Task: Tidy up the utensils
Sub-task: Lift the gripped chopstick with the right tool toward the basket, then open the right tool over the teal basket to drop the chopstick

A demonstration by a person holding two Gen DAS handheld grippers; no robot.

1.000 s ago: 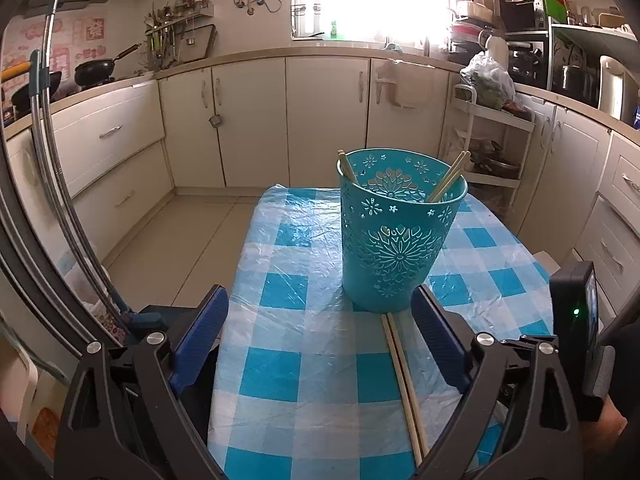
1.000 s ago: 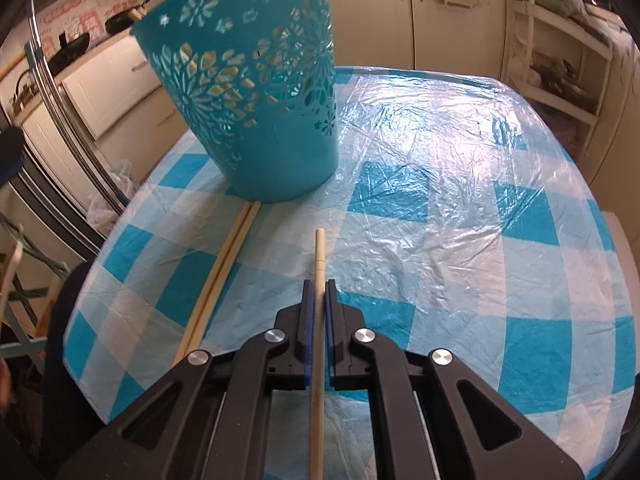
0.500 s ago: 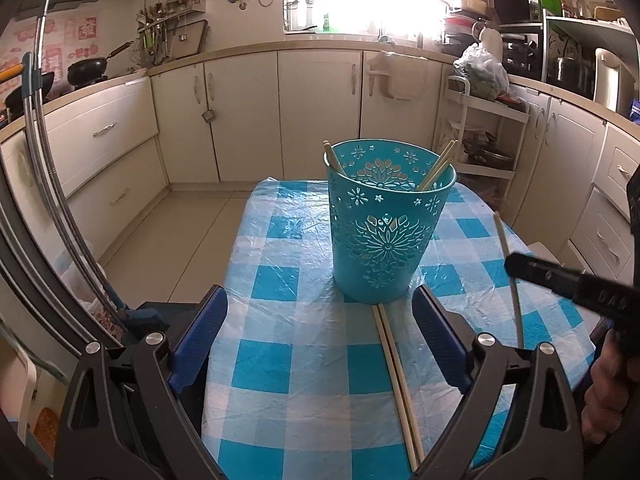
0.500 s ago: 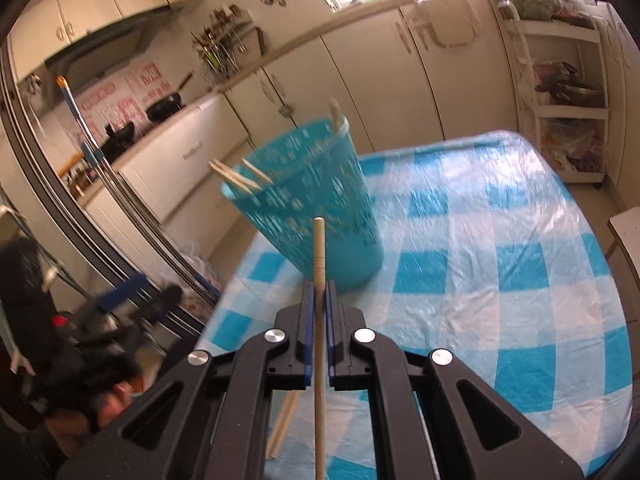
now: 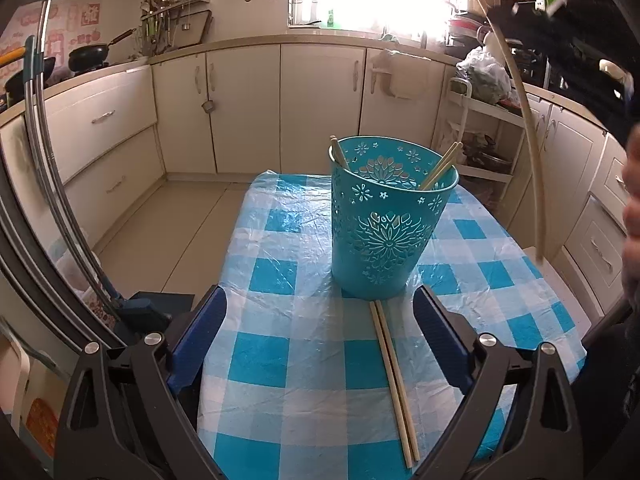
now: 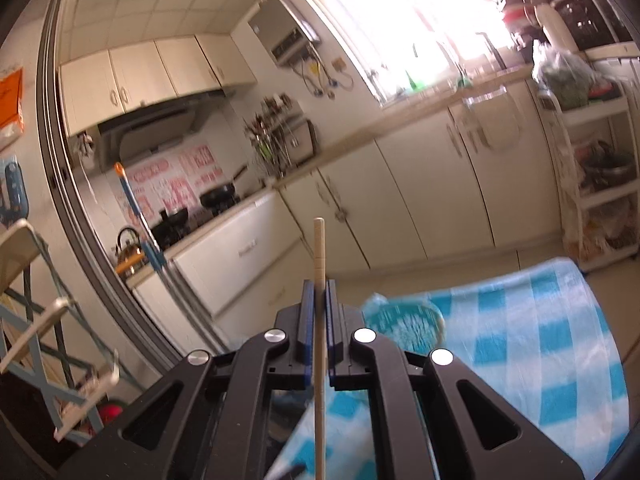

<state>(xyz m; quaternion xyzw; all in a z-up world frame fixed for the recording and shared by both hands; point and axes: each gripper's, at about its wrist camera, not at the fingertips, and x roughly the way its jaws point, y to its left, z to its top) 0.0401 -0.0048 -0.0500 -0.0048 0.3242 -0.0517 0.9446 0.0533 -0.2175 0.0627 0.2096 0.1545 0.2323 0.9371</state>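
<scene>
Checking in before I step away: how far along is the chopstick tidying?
Partly done. Three chopsticks already stand in the teal holder. The right gripper is shut on one chopstick, lifted off the table. A pair of chopsticks lies on the checked tablecloth; the open left gripper hovers near.

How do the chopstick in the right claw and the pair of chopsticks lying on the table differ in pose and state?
The held chopstick is pinched in the shut right claw and raised in the air; the pair lies flat on the checked tablecloth, untouched.
The held chopstick is single; the pair lies side by side, one end at the teal basket.
All look like pale wood.
</scene>
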